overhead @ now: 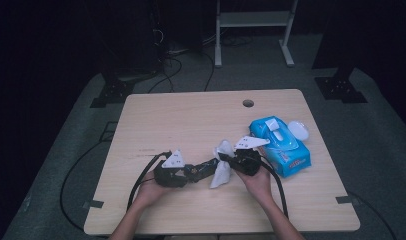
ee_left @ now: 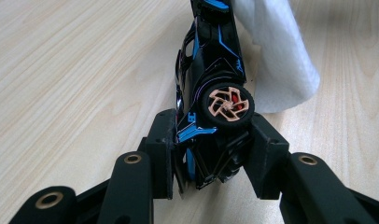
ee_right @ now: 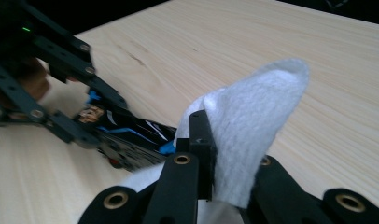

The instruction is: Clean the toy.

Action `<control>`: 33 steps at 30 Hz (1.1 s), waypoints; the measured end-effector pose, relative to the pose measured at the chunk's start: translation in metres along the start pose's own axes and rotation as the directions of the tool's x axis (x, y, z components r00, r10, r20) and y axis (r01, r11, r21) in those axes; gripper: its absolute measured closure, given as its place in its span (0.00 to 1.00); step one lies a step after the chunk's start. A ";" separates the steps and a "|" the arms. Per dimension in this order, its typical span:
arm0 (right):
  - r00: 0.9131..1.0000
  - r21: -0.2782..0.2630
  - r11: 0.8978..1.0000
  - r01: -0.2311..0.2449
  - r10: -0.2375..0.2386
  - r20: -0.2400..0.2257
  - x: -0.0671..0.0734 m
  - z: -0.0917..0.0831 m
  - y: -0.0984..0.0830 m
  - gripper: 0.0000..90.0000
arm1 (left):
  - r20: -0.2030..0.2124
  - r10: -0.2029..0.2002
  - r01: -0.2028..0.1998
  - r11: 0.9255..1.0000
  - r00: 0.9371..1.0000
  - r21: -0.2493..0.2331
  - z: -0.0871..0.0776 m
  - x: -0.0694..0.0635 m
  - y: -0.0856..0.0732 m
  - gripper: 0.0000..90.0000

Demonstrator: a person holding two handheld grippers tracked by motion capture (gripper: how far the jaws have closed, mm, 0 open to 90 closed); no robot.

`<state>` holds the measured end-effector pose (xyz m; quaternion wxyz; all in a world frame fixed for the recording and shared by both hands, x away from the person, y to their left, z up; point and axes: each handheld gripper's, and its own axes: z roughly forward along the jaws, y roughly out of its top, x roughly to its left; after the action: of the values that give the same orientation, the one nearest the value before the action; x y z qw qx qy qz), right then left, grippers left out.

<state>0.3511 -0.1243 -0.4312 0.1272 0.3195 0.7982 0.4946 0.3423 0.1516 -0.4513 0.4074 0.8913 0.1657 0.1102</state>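
A black toy car [ee_left: 214, 70] with blue trim and a copper-spoked wheel lies on its side between my left gripper's [ee_left: 211, 149] jaws, which are shut on its rear end. In the high view the left gripper [overhead: 193, 173] points right, with the car [overhead: 206, 166] stretching toward the right gripper [overhead: 230, 161]. My right gripper [ee_right: 227, 163] is shut on a white wet wipe [ee_right: 253, 126], which stands up between its jaws and touches the car's front [ee_right: 131, 135]. The wipe [overhead: 222, 167] hangs at the car's nose in the high view.
A blue pack of wet wipes [overhead: 281, 142] lies on the wooden table [overhead: 191, 120] right of my right hand, its white lid flipped open. A round white cap-like piece [overhead: 298, 130] sits beside it. A cable hole [overhead: 248, 103] is near the far edge.
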 end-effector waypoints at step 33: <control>0.997 -0.016 0.997 -0.080 0.080 0.001 -0.031 -0.042 -0.013 0.95 | 0.013 -0.003 0.001 0.995 1.000 0.096 0.033 -0.001 0.058 0.46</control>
<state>0.3482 -0.1777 -0.4259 0.1108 0.3505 0.7807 0.5054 0.3642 0.0928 -0.4278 0.3655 0.9103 0.1689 0.0957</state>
